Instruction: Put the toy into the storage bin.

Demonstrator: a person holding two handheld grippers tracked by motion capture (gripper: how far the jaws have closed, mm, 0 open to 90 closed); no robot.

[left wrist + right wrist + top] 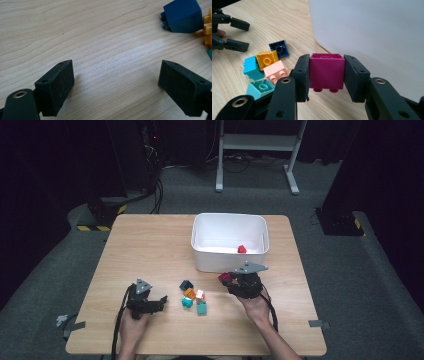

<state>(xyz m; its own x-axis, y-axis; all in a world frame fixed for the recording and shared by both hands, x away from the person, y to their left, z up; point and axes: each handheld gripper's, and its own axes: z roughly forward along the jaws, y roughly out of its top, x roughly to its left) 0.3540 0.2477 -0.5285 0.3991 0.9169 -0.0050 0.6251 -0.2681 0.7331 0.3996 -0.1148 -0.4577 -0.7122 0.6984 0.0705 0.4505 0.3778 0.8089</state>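
My right gripper (326, 75) is shut on a magenta brick (327, 72), held a little above the table beside the white bin's wall (374, 32). From above, that gripper (226, 279) sits just in front of the white bin (200, 255), which holds a red brick (242, 249). Loose bricks lie between my hands: dark blue (186, 284), orange (189, 293), pink (200, 295), cyan (187, 302) and teal (202, 308). My left gripper (161, 301) rests open on the table left of them, with bare wood between its pads (56, 87). The dark blue brick (183, 16) lies ahead of it.
The wooden table (145, 245) has bare wood at the left and back left. Tape strips (316, 323) mark its front corners. A grey frame (257, 142) stands on the floor beyond the table.
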